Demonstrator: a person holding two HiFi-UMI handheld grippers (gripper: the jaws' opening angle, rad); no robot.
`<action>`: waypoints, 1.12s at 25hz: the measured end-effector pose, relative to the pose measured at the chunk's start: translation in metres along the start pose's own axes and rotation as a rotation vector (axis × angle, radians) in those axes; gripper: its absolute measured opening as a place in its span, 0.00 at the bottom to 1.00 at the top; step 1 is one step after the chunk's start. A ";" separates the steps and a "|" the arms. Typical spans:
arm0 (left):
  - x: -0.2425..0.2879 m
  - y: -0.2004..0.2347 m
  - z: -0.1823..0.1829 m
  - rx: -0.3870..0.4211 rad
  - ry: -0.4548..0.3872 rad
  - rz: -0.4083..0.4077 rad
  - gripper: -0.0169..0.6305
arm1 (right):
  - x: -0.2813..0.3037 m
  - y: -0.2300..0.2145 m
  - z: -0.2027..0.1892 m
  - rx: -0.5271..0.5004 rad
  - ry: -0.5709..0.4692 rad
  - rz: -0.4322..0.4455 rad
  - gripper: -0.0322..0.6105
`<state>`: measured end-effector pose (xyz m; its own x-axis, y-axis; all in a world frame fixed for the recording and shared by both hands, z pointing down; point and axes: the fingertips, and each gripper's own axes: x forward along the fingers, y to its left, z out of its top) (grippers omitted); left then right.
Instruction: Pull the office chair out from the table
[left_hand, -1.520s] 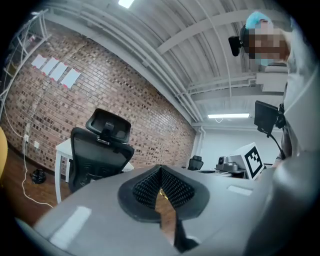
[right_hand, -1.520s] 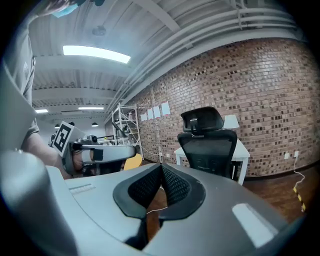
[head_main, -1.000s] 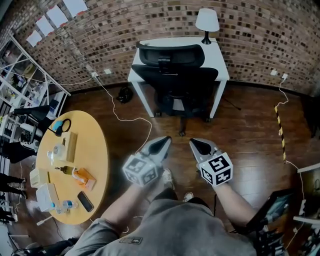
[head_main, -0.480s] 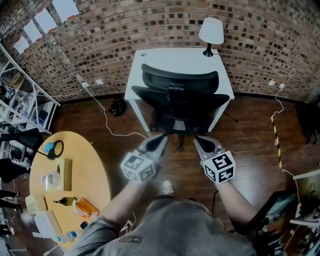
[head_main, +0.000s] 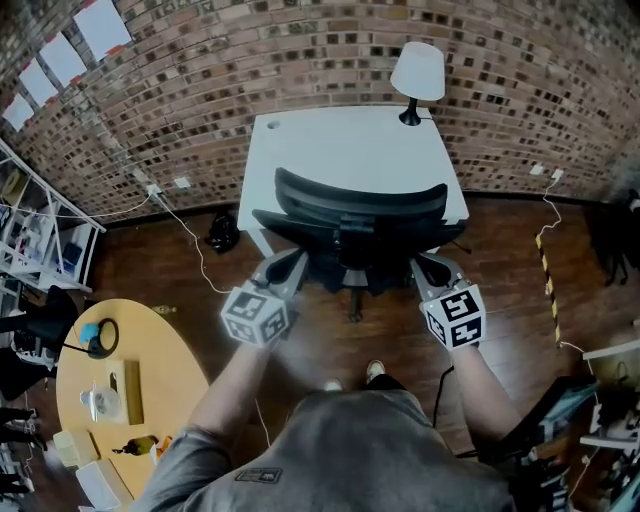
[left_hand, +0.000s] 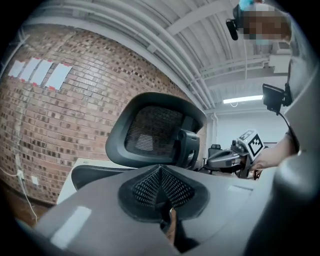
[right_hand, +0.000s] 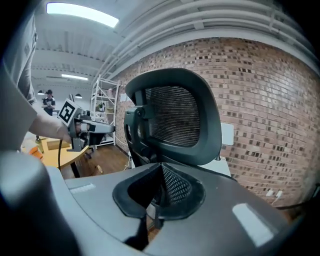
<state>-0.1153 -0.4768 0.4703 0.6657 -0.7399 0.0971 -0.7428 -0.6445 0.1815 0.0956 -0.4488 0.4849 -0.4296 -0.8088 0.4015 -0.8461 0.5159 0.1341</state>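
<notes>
The black office chair (head_main: 358, 212) is tucked under the white table (head_main: 300, 150), its mesh back facing me. My left gripper (head_main: 288, 264) is shut and empty, its tip by the chair's left armrest. My right gripper (head_main: 430, 268) is shut and empty too, close to the right armrest. Whether either tip touches the chair I cannot tell. In the left gripper view the chair back (left_hand: 155, 131) rises just past the shut left gripper (left_hand: 161, 175), with the right gripper (left_hand: 235, 156) beyond. The right gripper view shows the chair back (right_hand: 175, 117) over the shut right gripper (right_hand: 161, 172).
A white lamp (head_main: 418, 72) stands at the table's far right corner against the brick wall. A round wooden table (head_main: 120, 380) with small items is at lower left. Cables (head_main: 195, 255) run over the wooden floor, and striped tape (head_main: 548, 272) lies at right. Shelving (head_main: 30, 230) lines the left.
The person has walked up to the chair. Both grippers have moved forward and apart, from over open floor to either side of the chair. Both stayed shut.
</notes>
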 end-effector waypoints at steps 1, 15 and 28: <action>0.003 0.004 -0.002 0.021 0.014 0.006 0.03 | 0.002 -0.005 0.000 -0.016 0.007 0.001 0.09; 0.024 0.082 -0.005 0.385 0.202 0.085 0.26 | 0.028 -0.075 -0.018 -0.378 0.199 -0.063 0.36; 0.048 0.096 -0.026 0.661 0.423 -0.059 0.46 | 0.041 -0.077 -0.039 -0.542 0.371 0.098 0.46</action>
<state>-0.1531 -0.5688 0.5180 0.5776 -0.6497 0.4942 -0.5054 -0.7601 -0.4085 0.1552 -0.5109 0.5261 -0.2771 -0.6501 0.7075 -0.4884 0.7294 0.4790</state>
